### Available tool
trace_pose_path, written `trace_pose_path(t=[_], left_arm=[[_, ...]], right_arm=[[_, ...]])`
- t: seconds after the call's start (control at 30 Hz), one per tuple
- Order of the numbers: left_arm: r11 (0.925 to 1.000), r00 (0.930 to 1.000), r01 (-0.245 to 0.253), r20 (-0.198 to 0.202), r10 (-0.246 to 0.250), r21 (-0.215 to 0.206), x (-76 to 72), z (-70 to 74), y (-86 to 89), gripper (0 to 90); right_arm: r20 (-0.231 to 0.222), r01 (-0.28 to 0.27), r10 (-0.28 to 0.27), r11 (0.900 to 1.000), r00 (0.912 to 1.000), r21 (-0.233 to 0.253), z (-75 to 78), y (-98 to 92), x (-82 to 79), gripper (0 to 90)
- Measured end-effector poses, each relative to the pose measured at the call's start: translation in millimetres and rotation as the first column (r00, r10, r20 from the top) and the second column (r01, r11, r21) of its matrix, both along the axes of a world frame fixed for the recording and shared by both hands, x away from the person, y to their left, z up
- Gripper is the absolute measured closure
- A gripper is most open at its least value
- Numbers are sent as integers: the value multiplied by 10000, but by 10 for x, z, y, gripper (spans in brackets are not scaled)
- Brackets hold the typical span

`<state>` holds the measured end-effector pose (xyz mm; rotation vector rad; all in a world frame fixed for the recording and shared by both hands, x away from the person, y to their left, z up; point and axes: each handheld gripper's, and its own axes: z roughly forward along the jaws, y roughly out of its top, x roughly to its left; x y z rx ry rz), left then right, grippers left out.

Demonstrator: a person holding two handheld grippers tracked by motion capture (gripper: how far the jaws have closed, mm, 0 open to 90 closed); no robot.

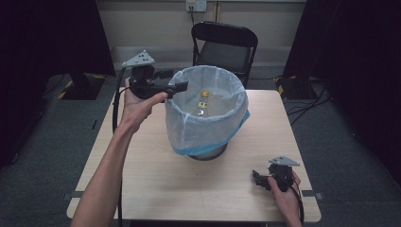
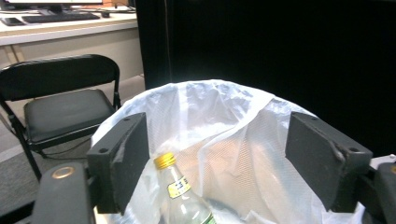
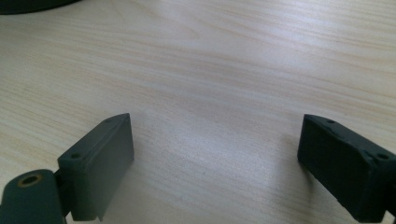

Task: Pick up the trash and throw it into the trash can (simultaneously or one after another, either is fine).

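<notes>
Scene: A person at a pale wooden table [image 1: 142, 161] works a hand-held gripper in each hand beside a bin lined with a white bag [image 1: 206, 111].

Left gripper [image 1: 174, 81]: Held raised at the bin's near-left rim, its jaws stand wide apart with nothing between them; the left gripper view looks down between them into the liner.

Right gripper [image 1: 257, 178]: Rests low over the bare tabletop at the near-right corner, well apart from the bin, jaws spread wide and empty.

Bottle: A clear glass bottle [image 2: 180, 198] with a gold cap [image 2: 164, 160] and a yellow neck label lies inside the bag, cap tilted up toward the left gripper's side. From the high view, gold and yellow glints [image 1: 204, 98] mark it near the bottom of the bin.

Bottle and jaws: The bottle sits below and just beyond the left gripper's jaws, not touching them; its cap appears close by the left-hand jaw in that gripper's view.

Step in hand: By the look of it, the drop into the bin is done, the bottle lying free in the liner and the open left gripper poised above it.

Next move: Likely to lift the left gripper clear of the rim without snagging the thin bag; the right gripper has no work in reach.

Background: A black folding chair [image 1: 226, 45] stands behind the table.
</notes>
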<state>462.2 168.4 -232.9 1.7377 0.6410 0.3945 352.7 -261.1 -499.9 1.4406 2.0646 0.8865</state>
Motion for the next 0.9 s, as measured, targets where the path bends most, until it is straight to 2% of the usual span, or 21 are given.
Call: trace_pose_path(t=[0.1,0.2,0.23,0.27,0.3,0.33,0.37,0.5,0.57,0.63,0.73,0.9], left_arm=[[9997,9999,-121,-81,123,230,-19,-14,56,194],[9998,9999,-131,-106,133,165,-64,-25,123,192],[9988,9992,-396,17,396,299,-91,-29,147,235],[9977,9983,-576,74,574,343,-106,-35,157,235],[9983,9988,-484,46,483,329,-115,-41,188,235],[9995,9994,-323,-78,323,29,-122,-54,224,231],[9994,9994,-345,-100,345,18,-130,-58,254,222],[9975,9979,-642,21,642,288,-182,-88,356,215],[9966,9969,-781,121,779,253,-230,-113,405,214],[9963,9965,-823,137,820,239,-270,-135,447,213],[9952,9961,-869,191,861,456,-317,-157,496,213],[9947,9954,-947,149,941,390,-379,-194,602,213]], right_arm=[[-1,1,-1,10000,10000,3,0,0,0,97],[1,3,-3,10000,10000,1,0,0,0,97],[0,3,-3,10000,10000,1,0,0,0,97],[0,3,-3,10000,10000,1,0,0,0,97],[-1,1,-1,10000,10000,1,0,0,0,97],[1,2,-2,10000,10000,-1,0,0,0,97],[0,3,-3,10000,10000,-2,0,0,0,97],[7,0,0,10000,10000,-7,0,0,0,97],[0,3,-3,10000,10000,-1,0,0,0,97],[2,2,-2,10000,10000,-4,0,0,0,97],[5,0,0,10000,10000,-6,0,0,0,97],[3,4,-4,10000,10000,-3,0,0,0,97]])
